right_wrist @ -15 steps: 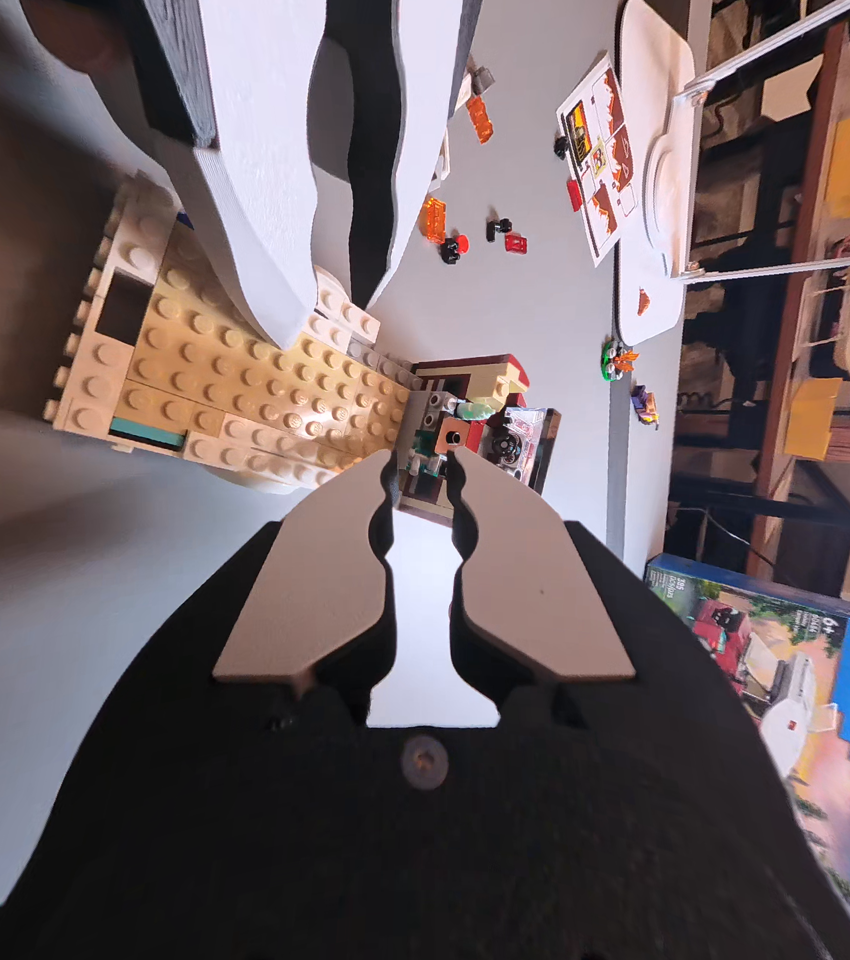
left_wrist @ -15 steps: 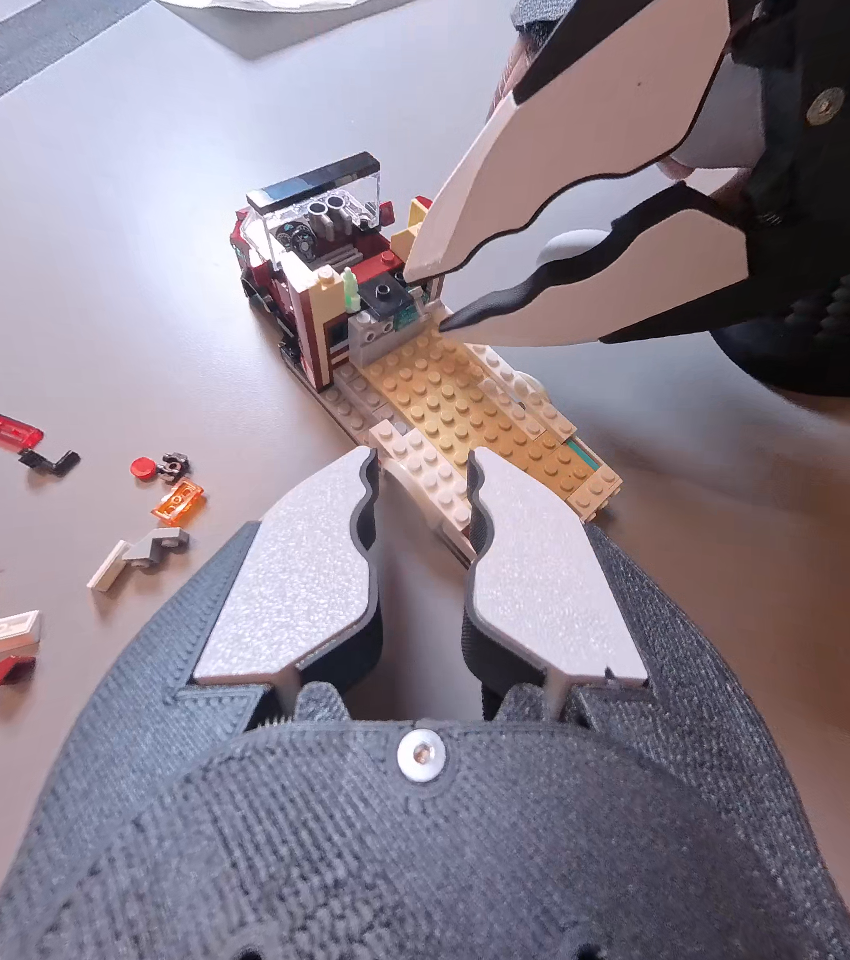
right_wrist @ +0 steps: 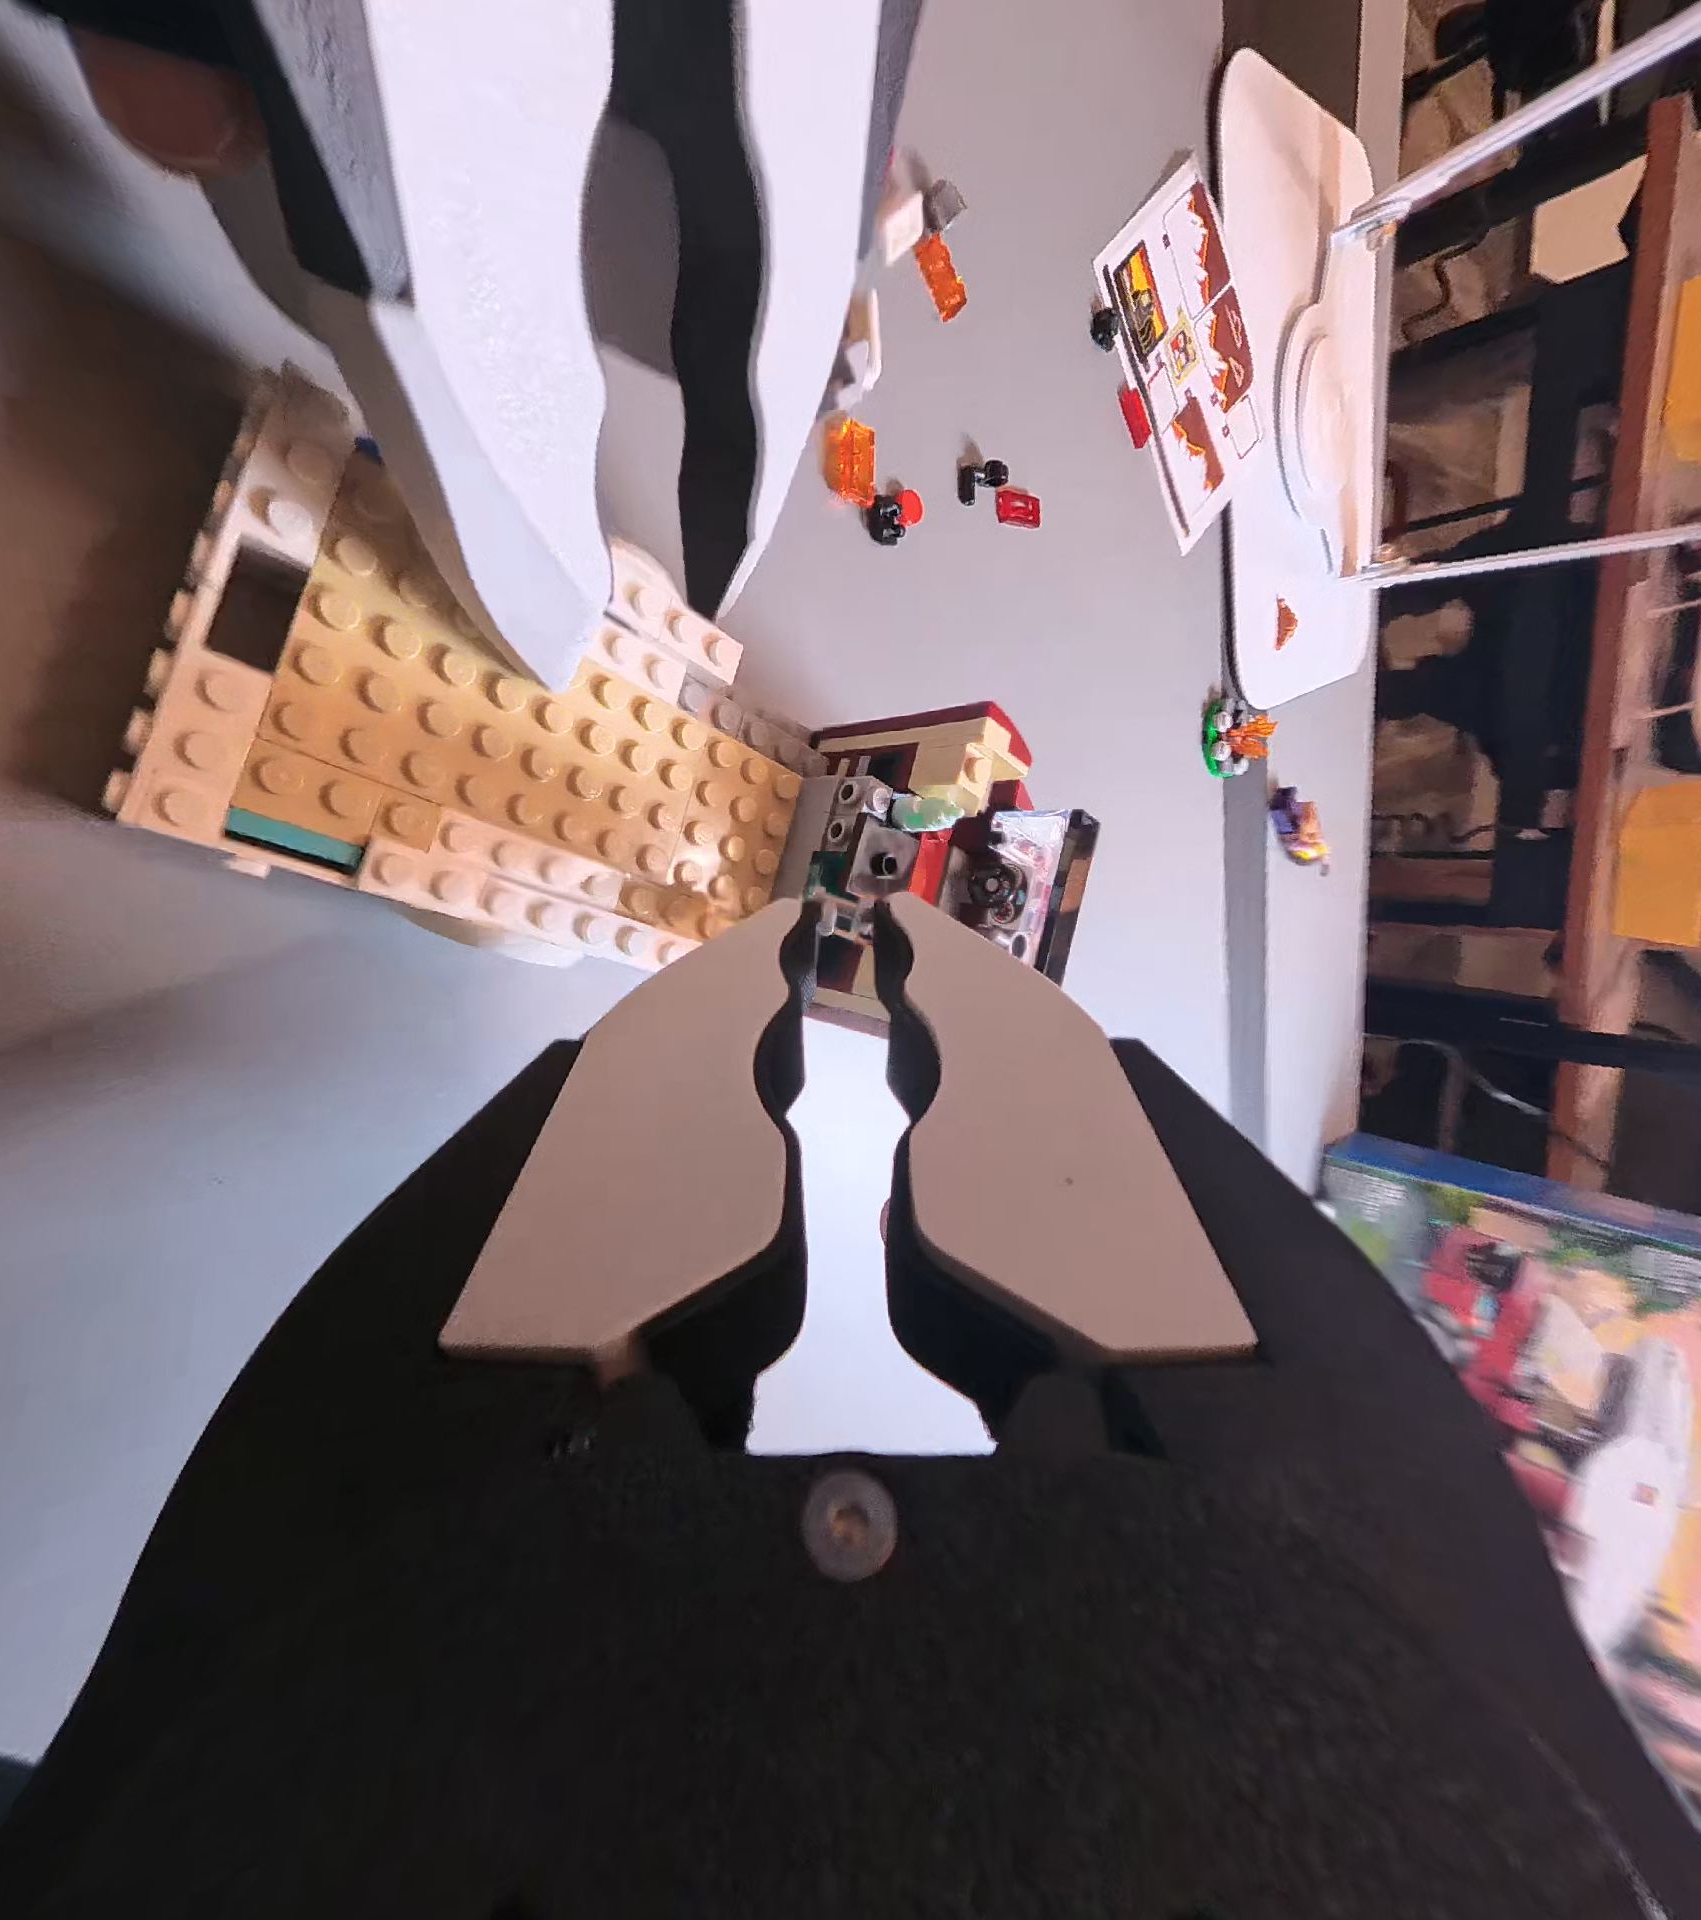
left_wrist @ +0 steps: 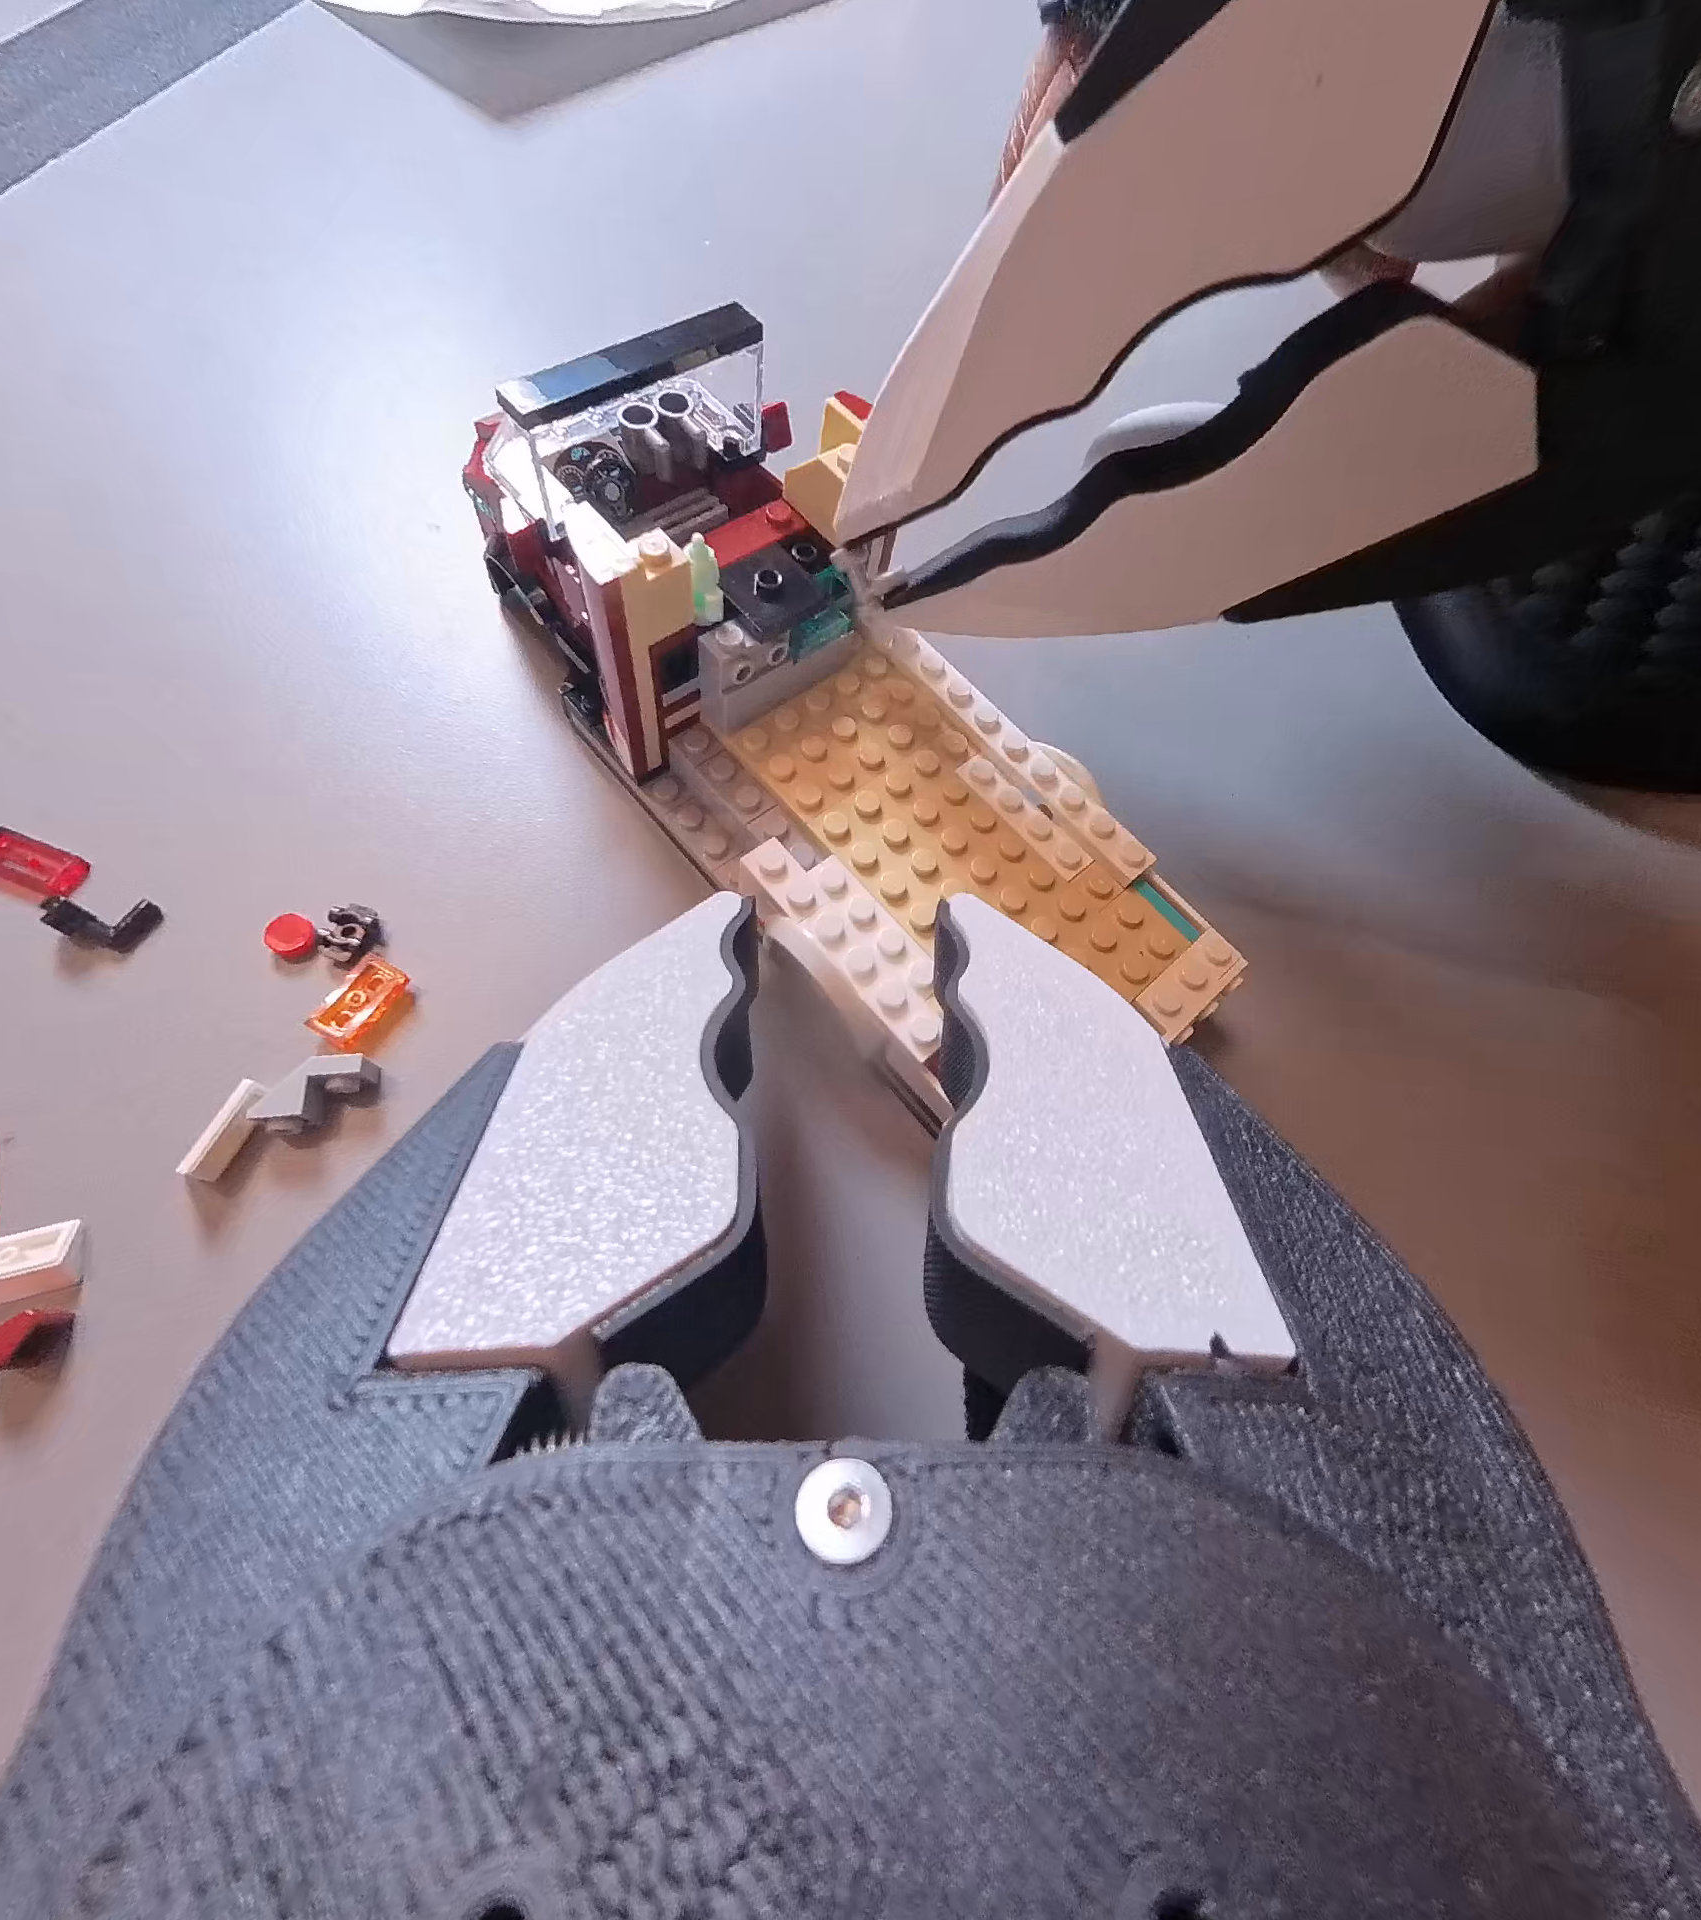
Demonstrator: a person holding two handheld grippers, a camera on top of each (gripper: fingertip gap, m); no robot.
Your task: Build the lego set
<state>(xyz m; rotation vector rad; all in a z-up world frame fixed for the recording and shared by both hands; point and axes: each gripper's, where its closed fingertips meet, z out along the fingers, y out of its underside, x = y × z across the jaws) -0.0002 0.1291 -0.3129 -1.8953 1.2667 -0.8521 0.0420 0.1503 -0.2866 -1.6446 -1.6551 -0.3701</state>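
While the truck (left_wrist: 721, 644) sits on the table (left_wrist: 202, 468), your left gripper (left_wrist: 841, 935) straddles the rear edge of its tan bed (left_wrist: 887, 800), jaws parted around the white plates there. Your right gripper (left_wrist: 872, 571) has its tips nearly together on a tiny piece just behind the cab; whether it grips, I cannot tell. Loose bricks (left_wrist: 358, 1003) lie near the truck.
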